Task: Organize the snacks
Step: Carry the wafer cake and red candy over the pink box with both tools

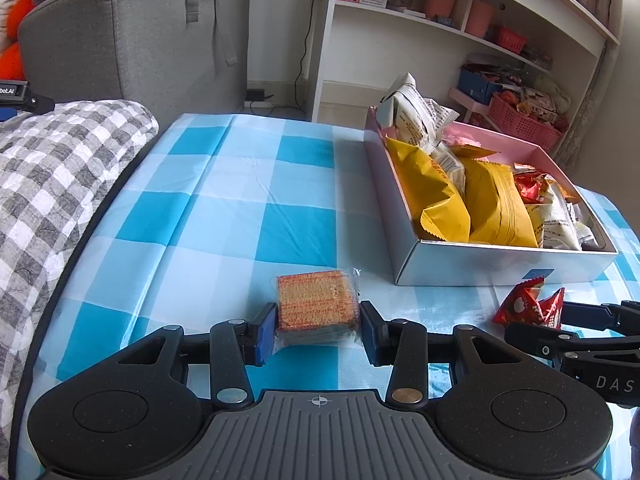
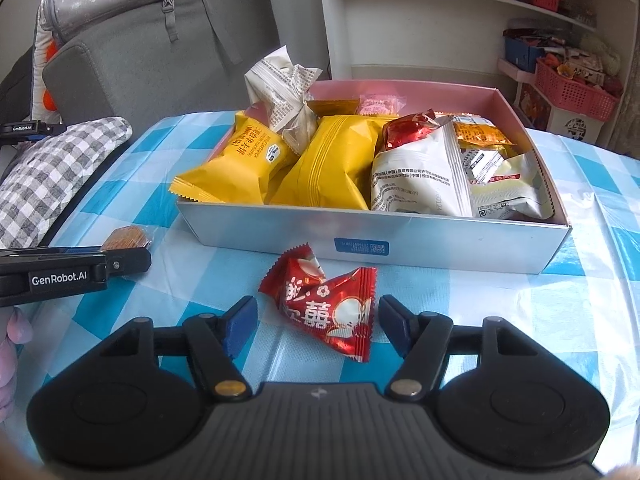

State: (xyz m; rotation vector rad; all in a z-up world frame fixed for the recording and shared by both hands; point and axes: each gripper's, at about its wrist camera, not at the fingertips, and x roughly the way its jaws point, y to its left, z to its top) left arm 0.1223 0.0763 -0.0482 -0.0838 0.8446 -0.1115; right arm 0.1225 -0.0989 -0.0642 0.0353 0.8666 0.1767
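The left gripper (image 1: 318, 326) has its blue pads on either side of a clear-wrapped wafer pack (image 1: 316, 306) lying on the blue checked tablecloth (image 1: 224, 208); the left pad touches it, the right pad sits just beside the wrapper, so a firm grip cannot be told. The right gripper (image 2: 318, 320) stands open around two red candy packets (image 2: 328, 304), pads apart from them. Both snacks lie just in front of the filled snack box (image 2: 400, 240).

The left gripper's (image 1: 318, 330) fingers (image 1: 266, 334) flank a wrapped wafer pack (image 1: 316, 310) on the checked tablecloth (image 1: 224, 208).
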